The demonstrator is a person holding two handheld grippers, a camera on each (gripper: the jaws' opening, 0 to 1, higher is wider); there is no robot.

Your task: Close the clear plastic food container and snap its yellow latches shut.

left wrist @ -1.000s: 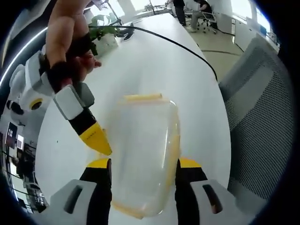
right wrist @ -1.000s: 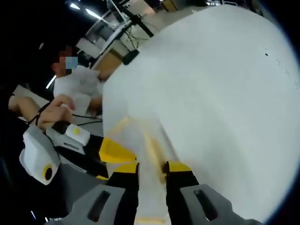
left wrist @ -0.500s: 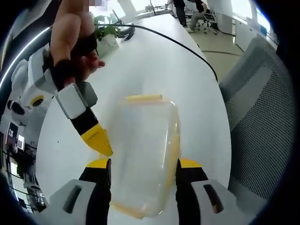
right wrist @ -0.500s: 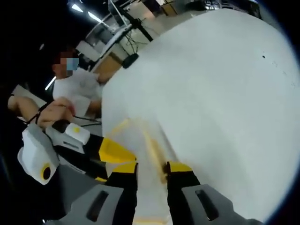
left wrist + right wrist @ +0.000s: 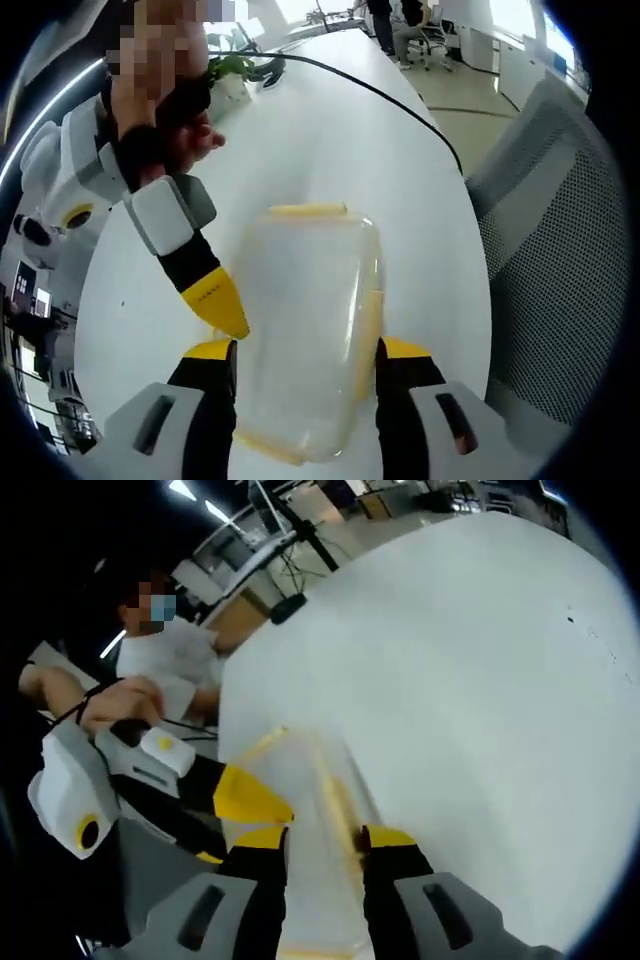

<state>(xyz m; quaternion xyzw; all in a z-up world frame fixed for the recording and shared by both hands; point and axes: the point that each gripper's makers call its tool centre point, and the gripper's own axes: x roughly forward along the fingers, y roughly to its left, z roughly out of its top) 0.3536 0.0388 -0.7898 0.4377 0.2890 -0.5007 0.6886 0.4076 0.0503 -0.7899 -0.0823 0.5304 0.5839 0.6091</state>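
Container (image 5: 305,330) sits between left gripper (image 5: 305,360) jaws, near table (image 5: 400,180) edge.

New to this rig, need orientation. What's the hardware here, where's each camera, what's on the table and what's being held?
No robot arm: a person holds a two-jaw gripper in each hand, with a fisheye camera on each looking along its jaws. In the left gripper view, the left gripper straddles a clear container with yellow latches on a white table; the right gripper touches its side. In the right gripper view, the right gripper straddles the container's edge. A cable crosses the table.
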